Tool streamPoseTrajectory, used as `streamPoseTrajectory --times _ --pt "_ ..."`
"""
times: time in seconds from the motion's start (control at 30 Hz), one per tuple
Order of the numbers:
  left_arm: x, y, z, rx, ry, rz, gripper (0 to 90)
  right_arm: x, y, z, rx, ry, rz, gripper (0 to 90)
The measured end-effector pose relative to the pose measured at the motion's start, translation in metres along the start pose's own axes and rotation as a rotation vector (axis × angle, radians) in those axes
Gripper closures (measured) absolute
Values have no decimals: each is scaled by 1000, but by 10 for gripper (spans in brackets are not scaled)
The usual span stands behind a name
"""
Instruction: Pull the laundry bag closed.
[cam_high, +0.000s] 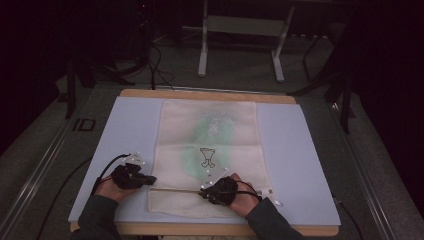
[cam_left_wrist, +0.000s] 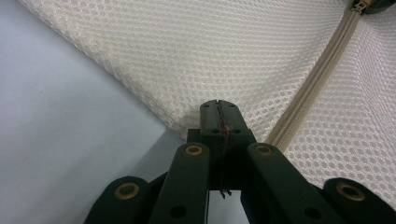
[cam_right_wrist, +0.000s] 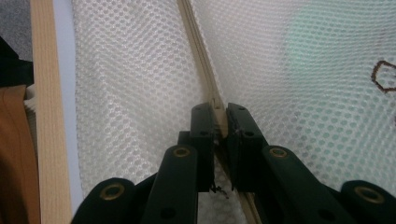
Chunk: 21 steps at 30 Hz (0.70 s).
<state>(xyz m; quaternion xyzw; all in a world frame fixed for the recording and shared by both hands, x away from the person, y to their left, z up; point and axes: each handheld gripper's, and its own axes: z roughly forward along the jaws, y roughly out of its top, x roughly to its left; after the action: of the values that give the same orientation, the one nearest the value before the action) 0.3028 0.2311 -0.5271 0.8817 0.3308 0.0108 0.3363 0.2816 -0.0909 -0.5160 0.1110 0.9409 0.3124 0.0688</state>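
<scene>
Dim room; a wooden-edged bench (cam_high: 210, 94) topped with a pale lavender-blue mat (cam_high: 300, 165) carries a cream mesh zip-up laundry bag (cam_high: 210, 131), which lies flat and lengthwise along the middle of the mat.

Nearest the person, the beige zipper (cam_high: 176, 190) runs across the bag's near end. The left gripper (cam_high: 150, 179) sits at the bag's left edge, at the zipper's end. In the left gripper view its fingers (cam_left_wrist: 211, 116) are pressed together with a thin fold of mesh edge between them; likely an anchor, to keep the bag from sliding while the zipper is worked.

The right gripper (cam_high: 204, 191) sits on the zipper line nearer the middle. In the right gripper view its fingers (cam_right_wrist: 204, 122) stand narrow, pinching a small beige piece on the zipper track, probably the slider or its pull; I cannot tell which. The mesh puckers on either side of the track, which suggests tension along the zipper.

Farther up, a green shape (cam_high: 200, 145) shows dimly through the mesh, with a small dark outline print (cam_high: 207, 157) over it. Beyond the bench, white frame legs (cam_high: 202, 45) stand on grey floor.
</scene>
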Motion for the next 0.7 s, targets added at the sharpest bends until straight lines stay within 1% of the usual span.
streamPoseTrajectory --times 0.13,0.5,0.7 --pt "0 0 0 -1 0 -1 900 -1 -3 -2 5 1 7 822" --pt "0 0 0 -1 0 -2 900 -6 -13 -10 5 11 0 822" --pt "0 0 0 -2 0 -2 900 -10 -15 -11 5 30 4 822"
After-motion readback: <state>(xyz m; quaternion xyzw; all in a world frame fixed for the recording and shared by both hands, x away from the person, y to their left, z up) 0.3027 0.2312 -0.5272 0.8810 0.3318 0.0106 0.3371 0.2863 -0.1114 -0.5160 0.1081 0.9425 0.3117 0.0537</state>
